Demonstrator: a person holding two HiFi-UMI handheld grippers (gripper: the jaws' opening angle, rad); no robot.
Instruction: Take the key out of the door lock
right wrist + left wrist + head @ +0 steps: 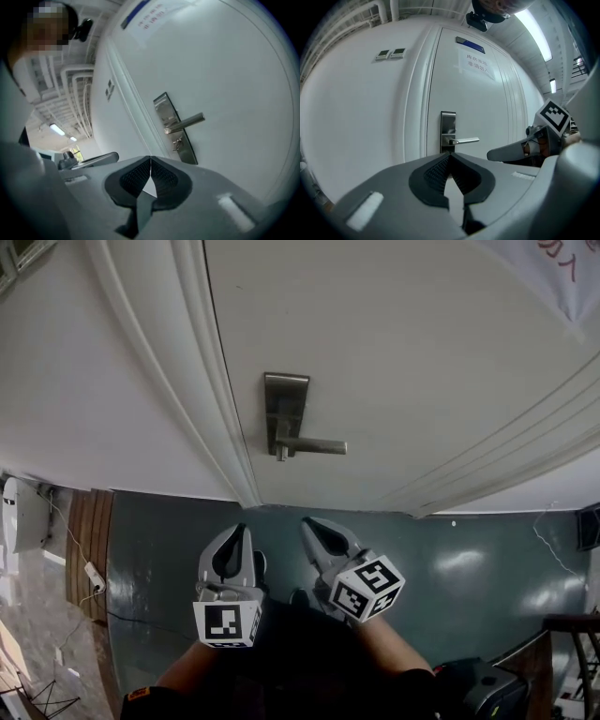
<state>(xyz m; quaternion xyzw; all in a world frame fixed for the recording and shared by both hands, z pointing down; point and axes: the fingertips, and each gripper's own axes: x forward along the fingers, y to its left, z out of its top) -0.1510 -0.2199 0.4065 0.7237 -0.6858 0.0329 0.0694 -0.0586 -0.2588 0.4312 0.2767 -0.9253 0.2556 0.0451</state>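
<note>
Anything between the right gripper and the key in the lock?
No. In the right gripper view, only open air separates the shut right gripper from the key.

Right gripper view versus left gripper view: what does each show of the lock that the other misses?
Only the right gripper view shows the key, sticking out of the lock plate below the lever handle. Only the left gripper view shows the right gripper with its marker cube; there the left gripper covers the plate's lower end, so no key appears. Both show the white door, the handle, and their own jaws shut with nothing between.
</note>
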